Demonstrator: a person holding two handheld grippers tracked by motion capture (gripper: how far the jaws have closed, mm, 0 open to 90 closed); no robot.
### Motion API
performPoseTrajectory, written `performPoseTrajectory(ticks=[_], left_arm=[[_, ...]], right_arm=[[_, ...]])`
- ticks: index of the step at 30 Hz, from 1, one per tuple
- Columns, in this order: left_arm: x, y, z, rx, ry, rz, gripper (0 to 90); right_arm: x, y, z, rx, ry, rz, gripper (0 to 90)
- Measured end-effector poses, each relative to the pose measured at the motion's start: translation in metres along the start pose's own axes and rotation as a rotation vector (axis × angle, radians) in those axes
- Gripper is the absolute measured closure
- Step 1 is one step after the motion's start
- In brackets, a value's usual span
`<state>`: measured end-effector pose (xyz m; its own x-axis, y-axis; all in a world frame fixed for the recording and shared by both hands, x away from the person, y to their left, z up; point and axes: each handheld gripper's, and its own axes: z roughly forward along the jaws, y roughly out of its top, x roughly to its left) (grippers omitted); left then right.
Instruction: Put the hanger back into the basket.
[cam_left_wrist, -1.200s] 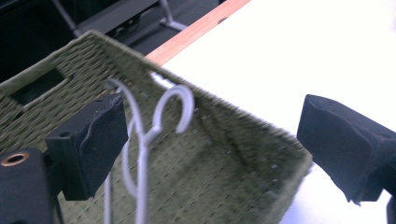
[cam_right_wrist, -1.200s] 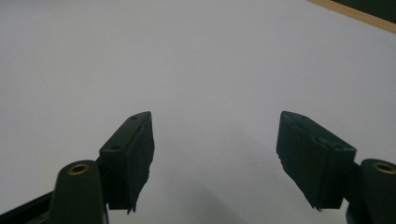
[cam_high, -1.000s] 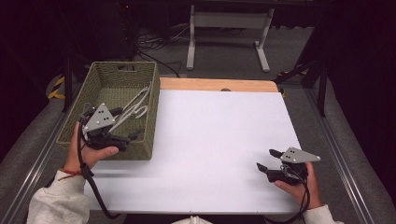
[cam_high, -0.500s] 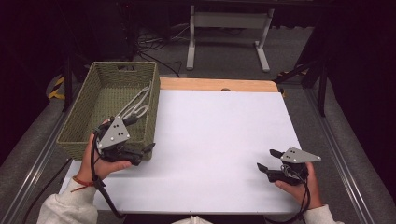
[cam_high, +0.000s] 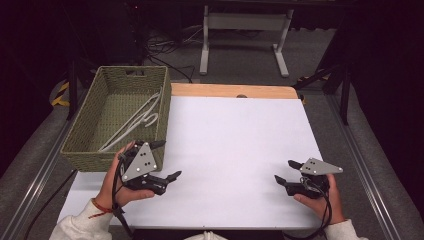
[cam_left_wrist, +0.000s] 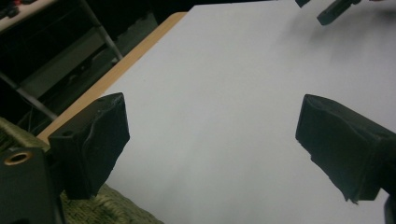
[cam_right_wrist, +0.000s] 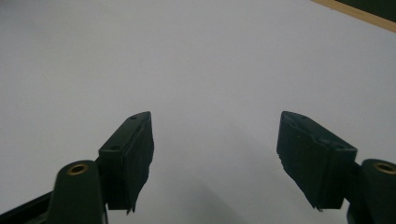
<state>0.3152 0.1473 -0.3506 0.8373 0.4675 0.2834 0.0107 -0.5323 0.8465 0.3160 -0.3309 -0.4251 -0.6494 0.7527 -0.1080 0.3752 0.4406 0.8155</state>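
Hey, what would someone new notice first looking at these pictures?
Probably the green woven basket at the table's far left, with white hangers lying inside. Then the bare white tabletop, and the left gripper by the basket's near corner and the right gripper near the front right, both open and empty.

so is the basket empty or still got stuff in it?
Not empty: white hangers lie inside the green woven basket, leaning toward its right wall.

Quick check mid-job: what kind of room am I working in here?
Probably a lab or recording workspace, not a home: a white table with a woven basket holding white hangers, dark surroundings, loose floor cables and a metal stand behind.
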Motion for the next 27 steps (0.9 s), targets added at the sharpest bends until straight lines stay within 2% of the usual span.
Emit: performPoseTrajectory(ticks=[7,9,18,27], left_arm=[[-0.01,-0.007,0.011,0.009,-0.019,0.022,13.7],[-0.013,-0.01,0.015,0.021,-0.04,0.024,13.7],[-0.019,-0.022,0.025,0.053,-0.072,0.018,13.5],[-0.022,-0.038,0.034,0.106,-0.093,0.003,12.4]], right_arm=[[-0.001,-0.001,0.0,0.0,0.001,0.003,27.6],[-0.001,-0.001,0.0,0.0,0.001,0.004,27.6],[-0.002,-0.001,-0.002,-0.005,0.0,0.002,27.6],[0.0,-0.002,-0.002,-0.005,0.012,-0.011,26.8]])
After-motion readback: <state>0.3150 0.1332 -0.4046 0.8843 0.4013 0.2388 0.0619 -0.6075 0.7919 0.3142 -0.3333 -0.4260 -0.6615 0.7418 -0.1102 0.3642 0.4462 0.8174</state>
